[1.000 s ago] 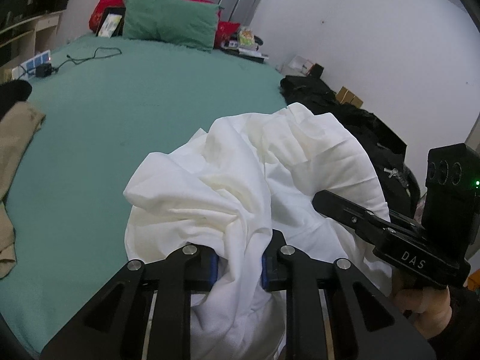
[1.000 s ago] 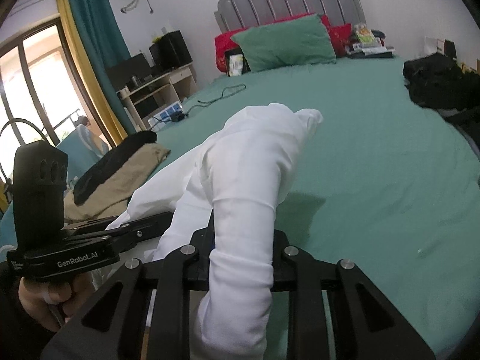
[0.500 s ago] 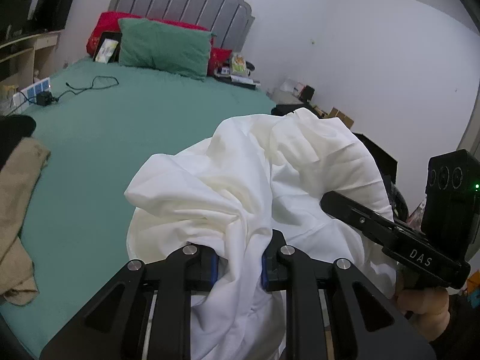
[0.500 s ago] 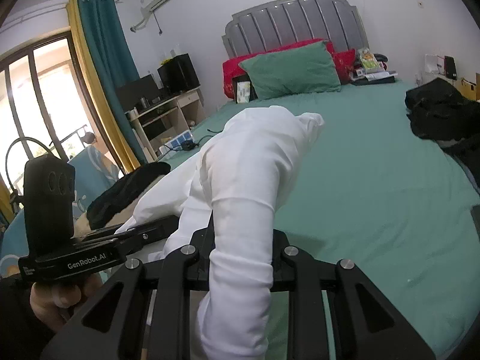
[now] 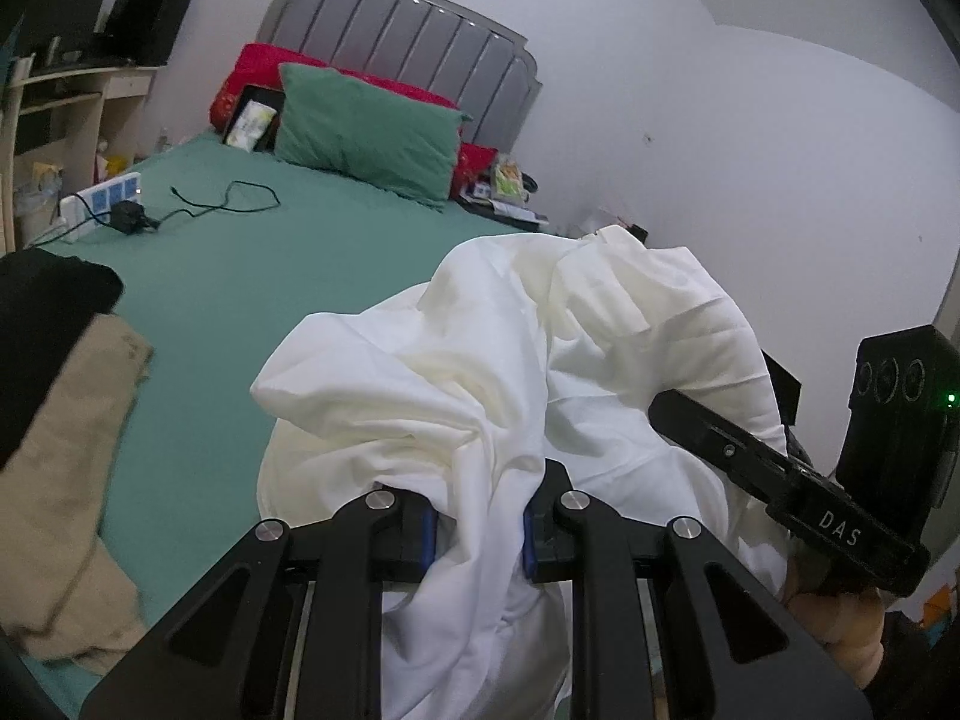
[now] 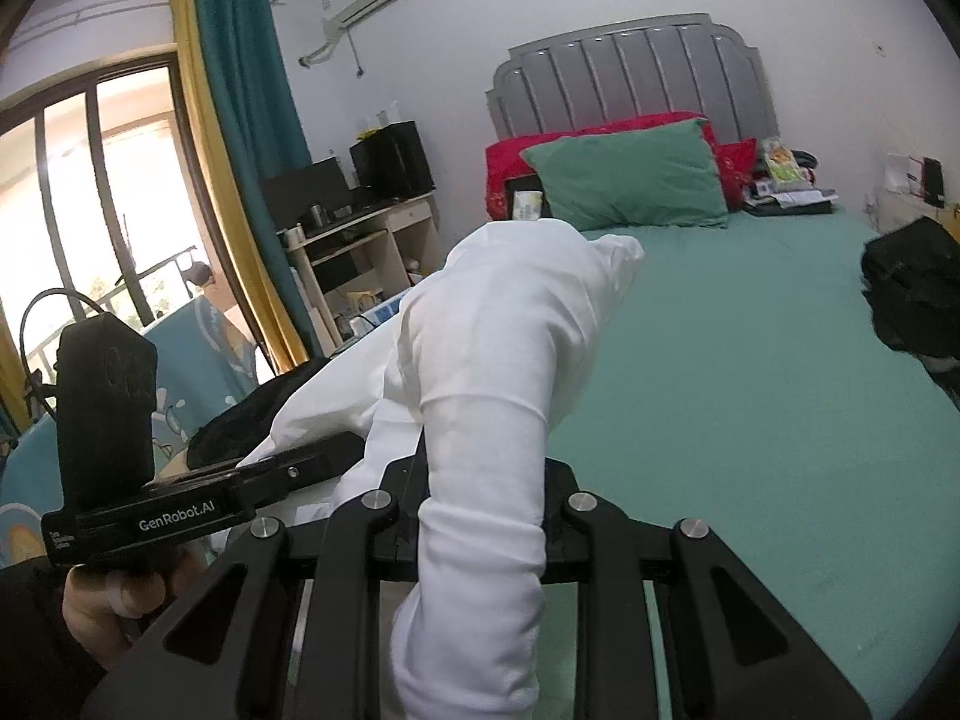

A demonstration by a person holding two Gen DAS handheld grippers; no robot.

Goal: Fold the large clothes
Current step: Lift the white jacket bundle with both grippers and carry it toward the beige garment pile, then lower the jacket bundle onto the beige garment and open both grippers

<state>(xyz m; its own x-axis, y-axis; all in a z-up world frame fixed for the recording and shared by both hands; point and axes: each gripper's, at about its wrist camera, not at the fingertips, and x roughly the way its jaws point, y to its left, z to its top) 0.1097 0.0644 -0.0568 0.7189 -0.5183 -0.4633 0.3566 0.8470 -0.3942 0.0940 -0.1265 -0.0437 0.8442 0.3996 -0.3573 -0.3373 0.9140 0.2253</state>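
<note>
1. The left gripper [image 5: 474,531] is clamped on a bunch of the white garment [image 5: 480,372], which billows above its jaws and hangs below them.
2. The right gripper [image 6: 480,516] pinches a thick roll of the same garment, which rises over its jaws and droops down in front.
3. The garment is held in the air over the near end of the bed [image 6: 750,372], stretched between the 2 grippers.
4. A green pillow [image 5: 366,126] leans at the grey headboard [image 5: 408,24].
5. Tan cloth [image 5: 60,450] lies at the bed's left edge; a black pile [image 6: 912,288] lies at the right.
</note>
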